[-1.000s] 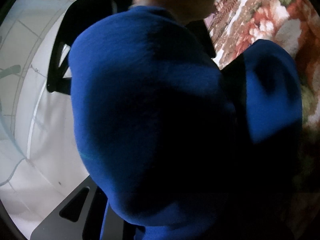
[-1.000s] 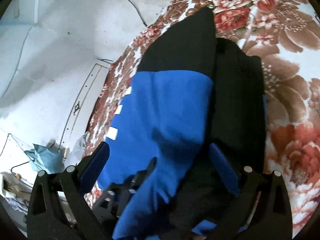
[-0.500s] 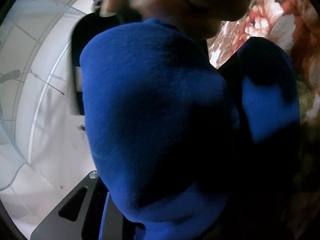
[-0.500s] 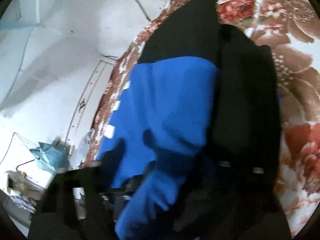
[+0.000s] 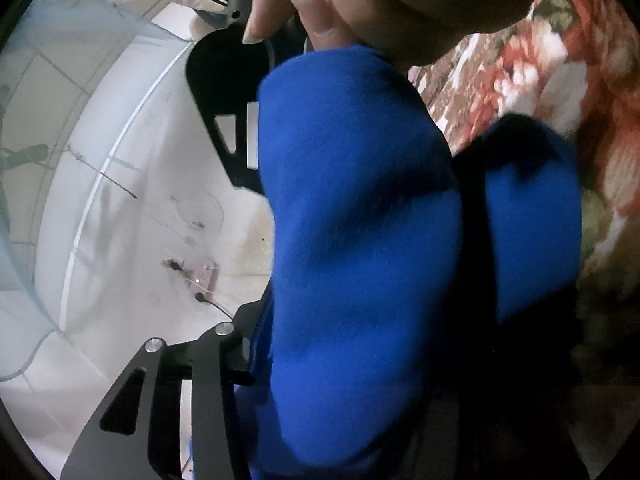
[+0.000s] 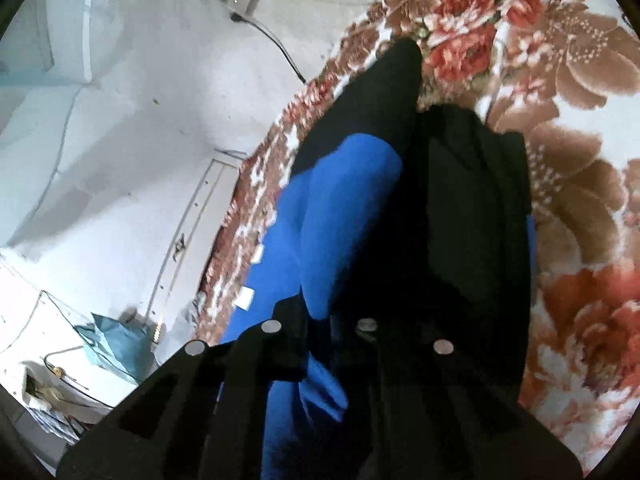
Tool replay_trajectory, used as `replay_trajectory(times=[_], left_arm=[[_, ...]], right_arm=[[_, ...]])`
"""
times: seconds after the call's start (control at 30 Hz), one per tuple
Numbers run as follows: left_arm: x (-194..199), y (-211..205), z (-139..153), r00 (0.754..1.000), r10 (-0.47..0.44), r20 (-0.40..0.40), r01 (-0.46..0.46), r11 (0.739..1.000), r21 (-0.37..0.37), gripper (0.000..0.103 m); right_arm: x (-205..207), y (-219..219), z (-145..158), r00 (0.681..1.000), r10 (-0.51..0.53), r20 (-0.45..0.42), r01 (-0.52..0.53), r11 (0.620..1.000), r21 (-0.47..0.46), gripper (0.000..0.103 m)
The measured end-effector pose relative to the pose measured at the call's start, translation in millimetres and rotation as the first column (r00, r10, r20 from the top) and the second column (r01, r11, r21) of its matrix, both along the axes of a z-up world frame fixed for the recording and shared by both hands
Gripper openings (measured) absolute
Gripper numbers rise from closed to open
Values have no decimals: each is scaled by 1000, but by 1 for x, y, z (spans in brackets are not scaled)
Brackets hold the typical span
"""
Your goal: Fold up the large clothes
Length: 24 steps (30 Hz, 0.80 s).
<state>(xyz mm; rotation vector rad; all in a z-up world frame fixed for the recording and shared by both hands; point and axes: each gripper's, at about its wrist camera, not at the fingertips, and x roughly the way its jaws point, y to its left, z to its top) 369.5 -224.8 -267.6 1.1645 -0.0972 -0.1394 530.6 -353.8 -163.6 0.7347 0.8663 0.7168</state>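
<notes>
right tongs (image 6: 320,344) just clamped on blue-and-black fleece garment (image 6: 352,216) over floral bed | left tongs (image 5: 256,344) opening, cloth between | risk: thin pinch slips, fold flops

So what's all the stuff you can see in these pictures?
garment: one, blue and black, lying long on the blanket, bunched up close to both cameras
blanket: one, white with red and brown flowers, under the garment
cable: one, dark, on the white floor past the blanket's edge
cloth: one, teal, crumpled on the floor at lower left
hand: one, bare, at the top of the left view, above the blue fabric
left hand-held gripper: black, jaws have just been opening, blue fabric between them
right hand-held gripper: black, jaws have just closed, pinching the garment
</notes>
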Motion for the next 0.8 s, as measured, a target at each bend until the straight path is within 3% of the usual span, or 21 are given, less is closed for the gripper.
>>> replay_trajectory(times=[0.13, 0.3, 0.47, 0.67, 0.73, 0.8], left_arm=[[-7, -8, -6, 1000, 3, 11, -3, 1000, 2, 59], [-14, -13, -8, 1000, 5, 21, -6, 1000, 16, 63], [4, -12, -7, 998, 51, -37, -49, 998, 45, 62], [-2, -11, -18, 997, 51, -64, -45, 995, 85, 58], [-7, -10, -17, 995, 53, -80, -47, 995, 84, 59], [-15, -8, -14, 989, 66, -130, -59, 997, 52, 67]], right_arm=[[-6, -13, 17, 998, -53, 41, 54, 998, -12, 8], [-16, -23, 33, 992, -94, 87, 100, 993, -63, 8], [-6, -29, 11, 988, -149, 34, 153, 974, -166, 8], [25, -32, -66, 983, -115, -145, 99, 989, -113, 9], [22, -35, -66, 982, -127, -143, 110, 986, -121, 9], [17, -30, -57, 983, -143, -116, 119, 974, -194, 12]])
